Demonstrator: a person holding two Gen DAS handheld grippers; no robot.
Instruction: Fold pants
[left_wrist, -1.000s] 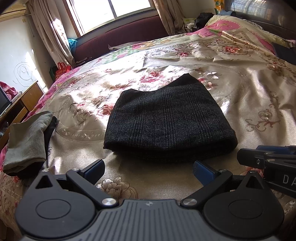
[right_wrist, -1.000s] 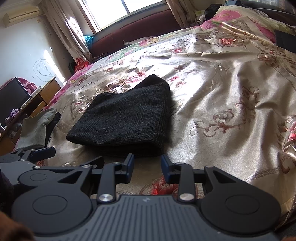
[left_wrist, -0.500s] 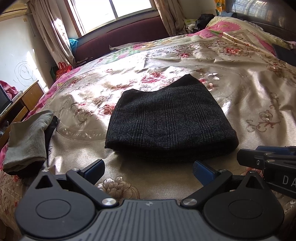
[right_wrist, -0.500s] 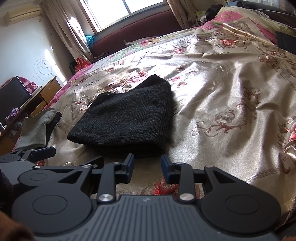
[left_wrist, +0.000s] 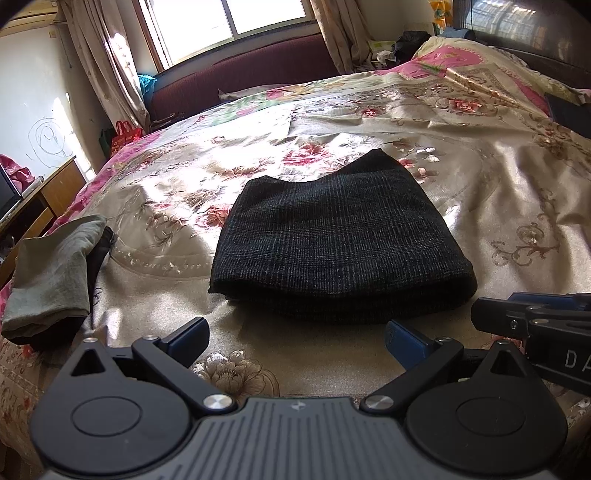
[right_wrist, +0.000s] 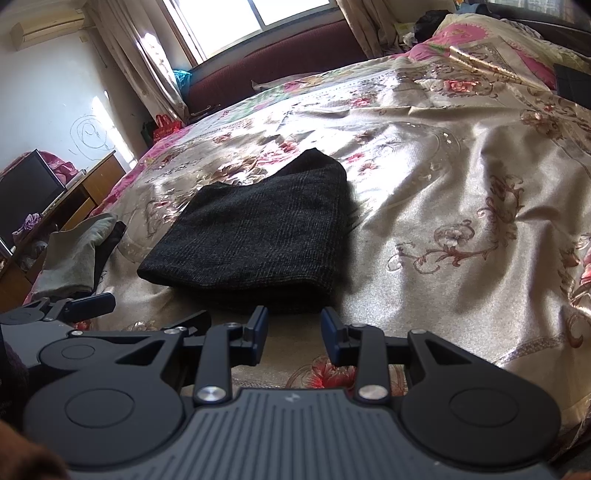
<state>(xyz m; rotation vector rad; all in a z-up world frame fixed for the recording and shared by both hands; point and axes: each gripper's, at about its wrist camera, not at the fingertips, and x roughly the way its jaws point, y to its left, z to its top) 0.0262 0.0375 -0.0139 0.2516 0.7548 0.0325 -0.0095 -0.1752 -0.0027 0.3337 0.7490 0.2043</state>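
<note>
At the far left edge of the bed a grey-green folded garment (left_wrist: 48, 273) lies over something darker, set aside near the mattress edge and well apart from the work in the middle, probably so it stays out of the way. Beyond it stands a wooden desk (right_wrist: 92, 184) with a dark screen (right_wrist: 26, 192) against the wall. Next comes the left gripper (left_wrist: 295, 338), its blue-padded jaws spread wide with nothing between them, hovering just short of the near fold of the pants and angled down toward the bedspread (left_wrist: 517, 192). In the centre lie the dark checked pants (left_wrist: 340, 243), already folded into a thick, compact stack with a rounded fold facing the grippers and one corner peaking at the far side; they rest flat on the shiny floral bedspread, apart from both tools. To the right, the right gripper (right_wrist: 293, 332) holds its jaws at a moderate gap, also empty, pointed at the near right corner of the stack. Neither tool touching the cloth suggests the folding is done or nearly so, with both held back to leave the bundle undisturbed. Farther right the bedspread is bare apart from wrinkles.
</note>
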